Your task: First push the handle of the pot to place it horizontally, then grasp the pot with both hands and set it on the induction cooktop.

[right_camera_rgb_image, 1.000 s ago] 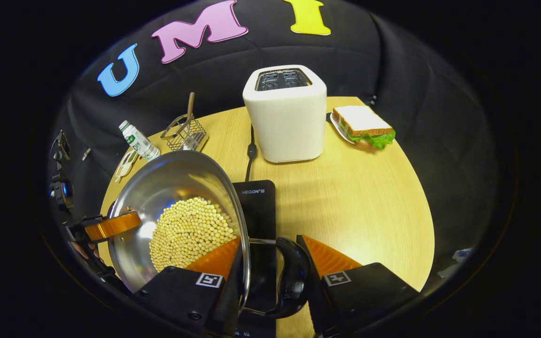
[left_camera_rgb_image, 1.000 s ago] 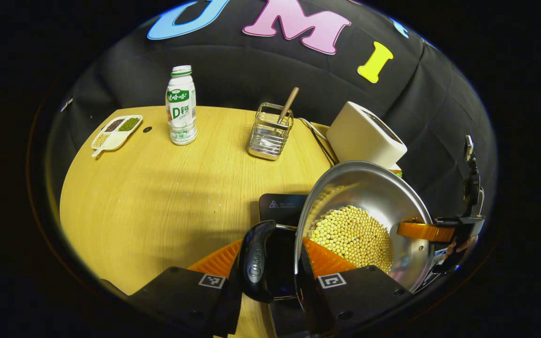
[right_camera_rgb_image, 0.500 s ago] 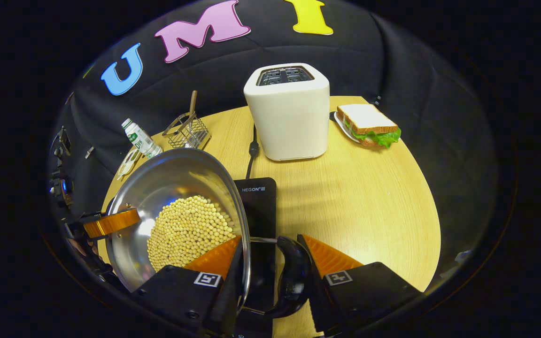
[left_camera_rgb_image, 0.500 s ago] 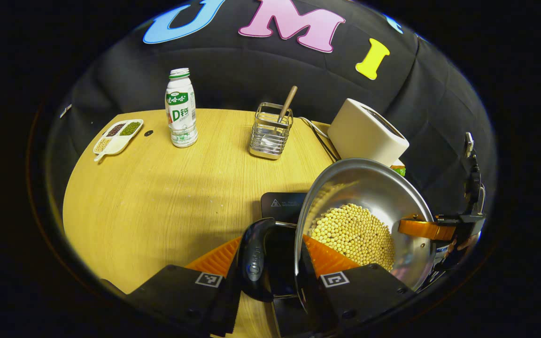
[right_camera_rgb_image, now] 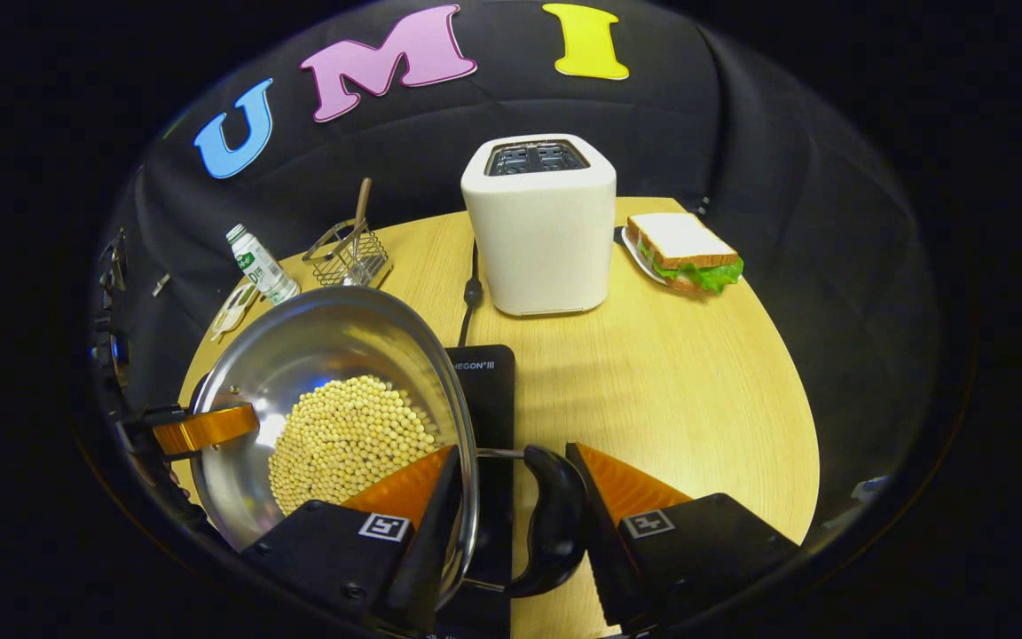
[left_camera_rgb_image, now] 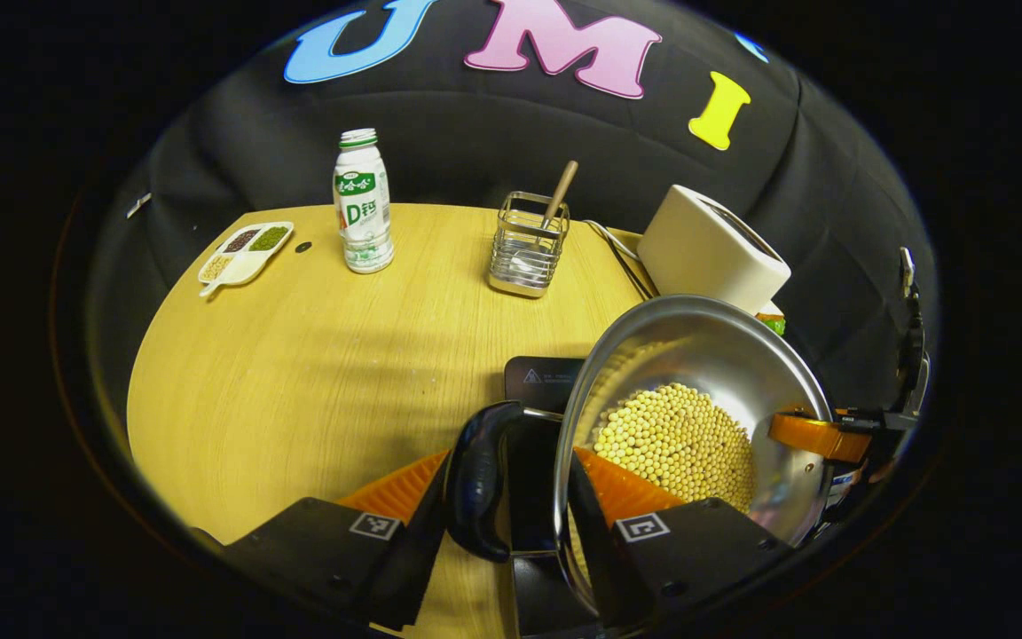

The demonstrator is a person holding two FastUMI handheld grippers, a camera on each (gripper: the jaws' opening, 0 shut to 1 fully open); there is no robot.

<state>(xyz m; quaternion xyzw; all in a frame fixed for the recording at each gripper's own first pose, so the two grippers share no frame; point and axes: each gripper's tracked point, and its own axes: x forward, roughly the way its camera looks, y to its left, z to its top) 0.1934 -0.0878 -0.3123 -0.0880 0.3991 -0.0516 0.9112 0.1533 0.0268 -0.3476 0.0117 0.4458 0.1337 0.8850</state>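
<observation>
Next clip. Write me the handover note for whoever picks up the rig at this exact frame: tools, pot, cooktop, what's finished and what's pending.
Left tool: straddles the pot's rim and black side handle, one finger inside over the beans, one outside the handle; apparently gripping.
Right tool: same hold on the opposite handle.
Pot: steel, holding yellow beans, carried between both tools over the black induction cooktop, which lies on the wooden table in front of the toaster.
Done: handles horizontal, two-handed grasp made.
Left: whether the pot already rests on the cooktop cannot be told; lower it centred, then open both tools.
</observation>
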